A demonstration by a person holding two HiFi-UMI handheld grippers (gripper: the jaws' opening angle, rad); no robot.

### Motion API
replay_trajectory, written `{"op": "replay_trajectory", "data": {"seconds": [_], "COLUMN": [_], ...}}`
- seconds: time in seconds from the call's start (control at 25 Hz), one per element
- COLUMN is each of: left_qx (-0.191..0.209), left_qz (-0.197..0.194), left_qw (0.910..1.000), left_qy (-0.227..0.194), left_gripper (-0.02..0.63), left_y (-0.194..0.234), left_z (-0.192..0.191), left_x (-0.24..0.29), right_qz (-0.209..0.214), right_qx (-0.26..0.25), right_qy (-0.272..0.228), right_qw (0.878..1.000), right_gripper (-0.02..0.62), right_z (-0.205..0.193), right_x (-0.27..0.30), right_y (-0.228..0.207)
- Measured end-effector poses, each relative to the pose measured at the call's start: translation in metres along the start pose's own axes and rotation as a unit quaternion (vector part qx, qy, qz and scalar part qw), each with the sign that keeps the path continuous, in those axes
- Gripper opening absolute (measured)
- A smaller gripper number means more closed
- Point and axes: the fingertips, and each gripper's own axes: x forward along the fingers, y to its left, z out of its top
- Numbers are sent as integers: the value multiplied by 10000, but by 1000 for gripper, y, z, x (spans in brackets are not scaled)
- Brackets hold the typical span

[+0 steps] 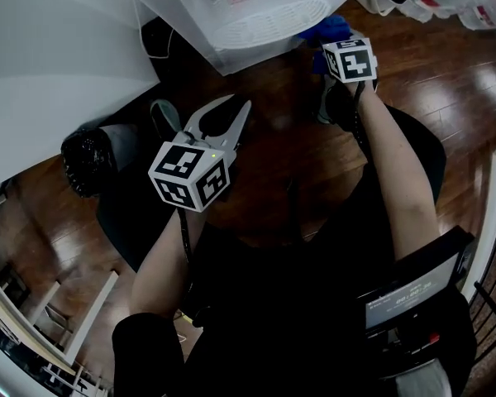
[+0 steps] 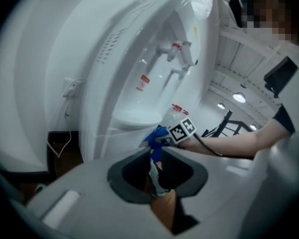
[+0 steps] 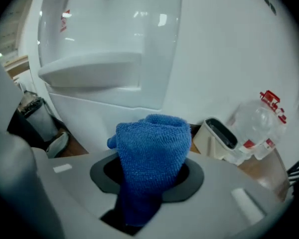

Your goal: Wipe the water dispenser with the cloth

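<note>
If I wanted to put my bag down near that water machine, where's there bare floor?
Bare wood floor lies right of the right gripper and its cloth, beside the plastic bottles. Left of the water dispenser it is crowded: a black bag.

The head view looks steeply down onto the water dispenser (image 1: 273,15); both gripper views face it closely, the left one also catching the right gripper (image 2: 158,138).

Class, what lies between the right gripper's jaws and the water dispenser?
The blue cloth, clamped in the right gripper and bunched before the water dispenser; the right gripper view shows it.
</note>
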Motion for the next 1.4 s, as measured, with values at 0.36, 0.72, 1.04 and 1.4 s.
{"op": "replay_trajectory", "data": {"seconds": [0.36, 0.72, 1.04, 1.4], "left_qx": [304, 144, 36, 426], "left_qz": [464, 931, 558, 137], "left_qw": [9984, 9954, 9983, 9984], "left_qy": [134, -177, -167, 344], "left_gripper": [66, 66, 66, 66], "left_y": [34, 66, 47, 20], "left_z": [-10, 3, 12, 2], "left_x": [-13, -58, -23, 20], "right_qz": [659, 2272, 1227, 93], "right_qx": [-1345, -2097, -754, 867], "right_qy": [640, 405, 900, 1265], "right_qw": [9866, 9501, 9855, 9881], "right_gripper": [155, 155, 155, 155], "right_z": [-14, 0, -31, -91], "right_x": [38, 35, 64, 87], "right_y": [136, 302, 162, -3]}}
